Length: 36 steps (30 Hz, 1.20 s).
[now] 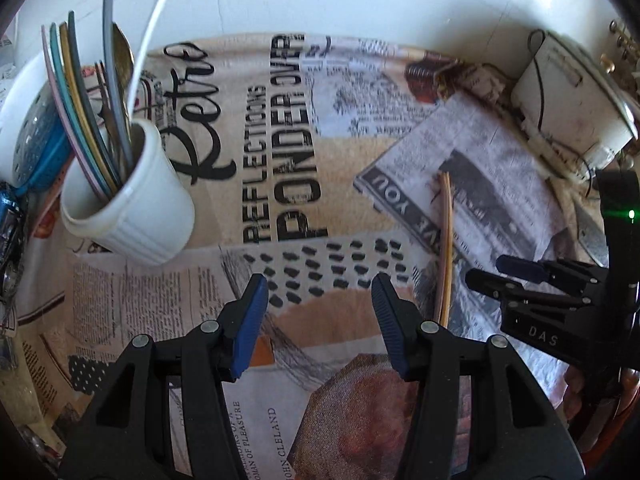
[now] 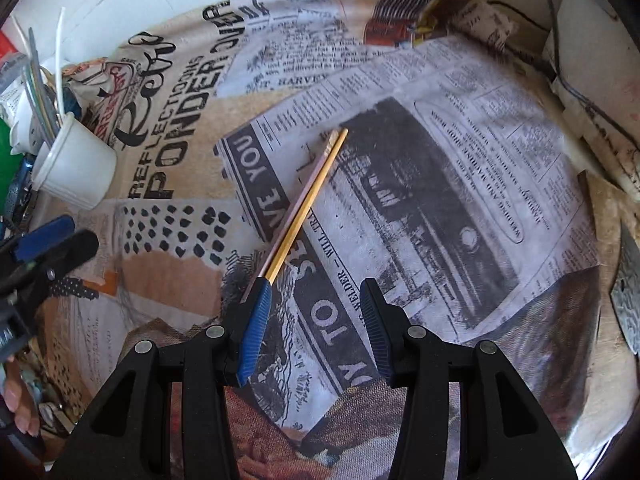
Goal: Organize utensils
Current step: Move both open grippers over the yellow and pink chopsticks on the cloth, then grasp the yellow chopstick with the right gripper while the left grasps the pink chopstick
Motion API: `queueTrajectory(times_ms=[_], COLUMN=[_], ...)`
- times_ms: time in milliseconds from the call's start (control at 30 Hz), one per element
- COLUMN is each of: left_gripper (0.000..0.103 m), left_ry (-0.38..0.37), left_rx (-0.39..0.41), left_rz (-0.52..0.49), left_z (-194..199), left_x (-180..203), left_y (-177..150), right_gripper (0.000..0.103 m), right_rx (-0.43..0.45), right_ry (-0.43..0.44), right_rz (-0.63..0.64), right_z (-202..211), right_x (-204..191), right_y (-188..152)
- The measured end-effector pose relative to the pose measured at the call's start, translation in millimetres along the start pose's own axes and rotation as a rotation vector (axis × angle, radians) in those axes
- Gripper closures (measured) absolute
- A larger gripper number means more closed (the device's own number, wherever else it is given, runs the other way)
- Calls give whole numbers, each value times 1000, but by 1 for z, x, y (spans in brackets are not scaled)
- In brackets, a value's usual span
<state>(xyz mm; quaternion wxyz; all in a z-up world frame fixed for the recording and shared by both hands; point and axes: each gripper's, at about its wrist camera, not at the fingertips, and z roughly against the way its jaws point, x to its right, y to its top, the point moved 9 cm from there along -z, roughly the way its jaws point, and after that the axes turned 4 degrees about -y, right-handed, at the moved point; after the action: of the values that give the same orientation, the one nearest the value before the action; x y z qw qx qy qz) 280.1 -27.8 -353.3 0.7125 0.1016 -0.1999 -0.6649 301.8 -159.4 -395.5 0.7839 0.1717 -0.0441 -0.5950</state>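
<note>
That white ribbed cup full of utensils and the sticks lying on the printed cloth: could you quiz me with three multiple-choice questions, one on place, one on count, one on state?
1. Where do the thin wooden chopsticks lie?
A. in the cup
B. flat on the newspaper-print tablecloth
C. between the right gripper's jaws

2. How many chopsticks lie there?
A. one
B. two
C. five

3. How does the white ribbed ceramic cup stand?
A. upright, holding utensils
B. tipped over, spilled
C. upside down

Answers:
1 B: they rest on the cloth; the right gripper has nothing between its jaws.
2 B: a pale stick and a yellow one lie side by side.
3 A: its mouth faces up with the coloured utensil handles sticking out.
</note>
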Motion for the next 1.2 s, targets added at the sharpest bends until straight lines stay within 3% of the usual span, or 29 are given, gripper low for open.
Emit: queueTrajectory(times_ms=[400, 567, 667, 733, 833, 1000, 1200], left_gripper=[50, 50, 50, 50, 50, 50, 50], left_ry=[9, 4, 2, 4, 8, 8, 3], left_rx=[-27, -35, -37, -33, -33, -38, -52], left_rz=[-23, -13, -21, -29, -42, -40, -45], left_z=[-11, -16, -18, -18, -19, -20, -25], left_x=[2, -1, 1, 2, 3, 2, 6], left_y=[-3, -1, 0, 1, 1, 0, -1], right_gripper=[60, 58, 66, 85, 93, 97, 98], right_rx=[8, 25, 37, 36, 24, 19, -13], right_ry=[-21, -99, -123, -124, -95, -88, -16], right_rz=[18, 72, 96, 95, 68, 28, -7], right_z=[-15, -20, -20, -18, -16, -14, -23], right_x=[-7, -17, -17, -11, 2, 26, 25], right_y=[4, 7, 6, 6, 8, 18, 41])
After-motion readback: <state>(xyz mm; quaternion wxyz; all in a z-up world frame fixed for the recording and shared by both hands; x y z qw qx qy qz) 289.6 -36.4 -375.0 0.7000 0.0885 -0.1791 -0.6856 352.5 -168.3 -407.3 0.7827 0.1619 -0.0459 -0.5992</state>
